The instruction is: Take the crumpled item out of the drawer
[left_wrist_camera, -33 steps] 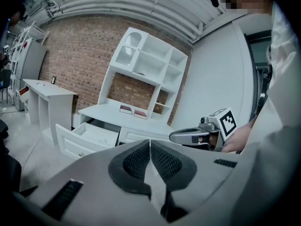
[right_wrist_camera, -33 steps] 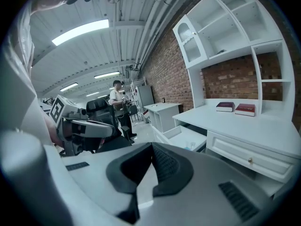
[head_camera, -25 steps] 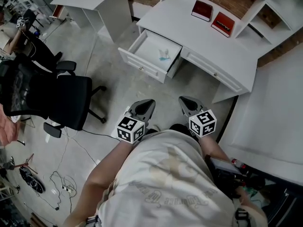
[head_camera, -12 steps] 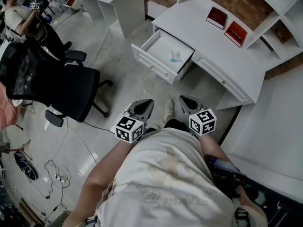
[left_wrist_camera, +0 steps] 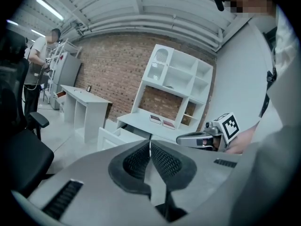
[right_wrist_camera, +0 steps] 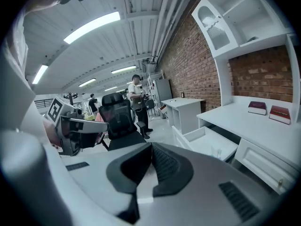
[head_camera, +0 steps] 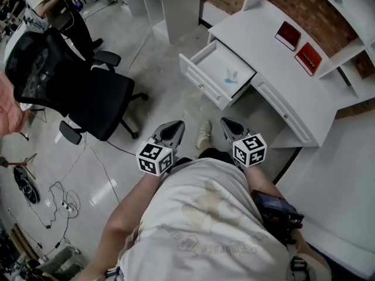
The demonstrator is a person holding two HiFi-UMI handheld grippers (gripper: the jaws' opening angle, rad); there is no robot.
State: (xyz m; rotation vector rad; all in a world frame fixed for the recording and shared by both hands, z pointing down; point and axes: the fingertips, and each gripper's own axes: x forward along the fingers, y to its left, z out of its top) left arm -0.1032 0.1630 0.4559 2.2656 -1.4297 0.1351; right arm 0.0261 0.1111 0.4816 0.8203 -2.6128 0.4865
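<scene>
A black office chair stands on the grey floor at the left. In front of the person's body, the left gripper is held low with its jaws pressed together and nothing between them. Just to its right, the right gripper is likewise closed and empty. Both are well apart from the drawer, which is pulled open from the white desk. The crumpled item, pale with a bluish tint, lies inside the drawer near its right side wall, toward the back edge. Two red books lie side by side near the desk's far edge.
</scene>
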